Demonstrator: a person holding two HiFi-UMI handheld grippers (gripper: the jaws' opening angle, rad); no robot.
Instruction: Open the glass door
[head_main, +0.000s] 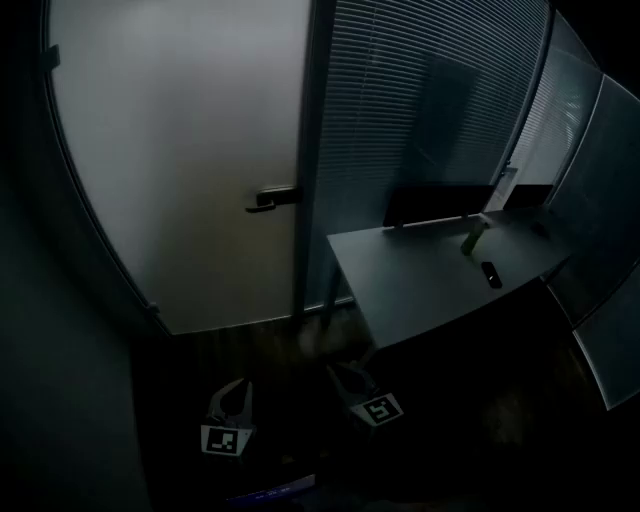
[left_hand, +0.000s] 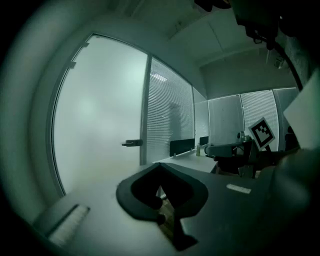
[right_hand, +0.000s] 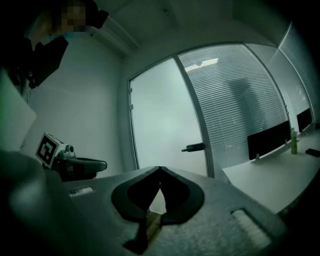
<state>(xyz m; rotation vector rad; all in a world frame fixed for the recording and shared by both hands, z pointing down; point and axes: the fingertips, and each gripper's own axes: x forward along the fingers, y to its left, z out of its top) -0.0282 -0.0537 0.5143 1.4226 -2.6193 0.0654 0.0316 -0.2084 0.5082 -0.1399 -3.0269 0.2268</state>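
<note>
A frosted glass door (head_main: 180, 150) stands closed, with a dark lever handle (head_main: 272, 198) at its right edge. The handle also shows far ahead in the left gripper view (left_hand: 132, 143) and the right gripper view (right_hand: 193, 147). My left gripper (head_main: 232, 395) hangs low and well short of the door, its jaws shut tip to tip (left_hand: 159, 165) on nothing. My right gripper (head_main: 350, 380) is beside it to the right, also low, with its jaws (right_hand: 160, 169) shut and empty. Each gripper sees the other: the right gripper (left_hand: 235, 150), the left gripper (right_hand: 80, 165).
A glass wall with blinds (head_main: 420, 100) runs right of the door. A grey desk (head_main: 430, 280) stands before it, close to my right gripper, with a dark divider panel (head_main: 440, 205), a green bottle (head_main: 472, 238) and a small black device (head_main: 491, 273). A plain wall closes the left side.
</note>
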